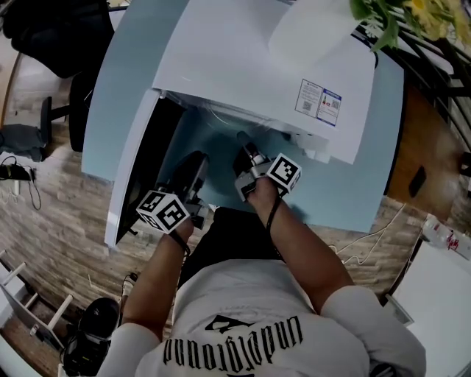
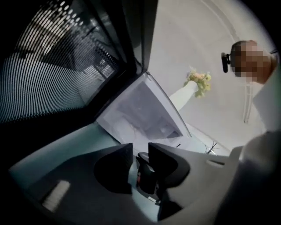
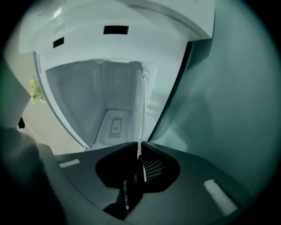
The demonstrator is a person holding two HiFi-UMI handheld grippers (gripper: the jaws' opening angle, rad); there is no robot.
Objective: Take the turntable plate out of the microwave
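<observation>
The white microwave (image 1: 250, 66) stands on a light blue table (image 1: 132, 81) with its door (image 1: 140, 177) swung open to the left. In the right gripper view the clear glass turntable plate (image 3: 139, 110) shows edge-on, rising from the jaws in front of the white cavity (image 3: 109, 96). My right gripper (image 3: 139, 147) is shut on the plate's rim; in the head view this gripper (image 1: 243, 143) sits at the mouth of the oven. My left gripper (image 2: 140, 151) stands slightly open beside the door's mesh window (image 2: 48, 66), and a dark part shows through its gap. In the head view it (image 1: 199, 162) hangs just left of the right one.
Yellow flowers (image 1: 397, 15) in a white vase (image 2: 184, 94) stand behind the microwave. A black chair (image 1: 59, 29) is at the far left, cables (image 1: 368, 243) lie on the wooden floor, and a white cabinet (image 1: 441, 294) stands at the right.
</observation>
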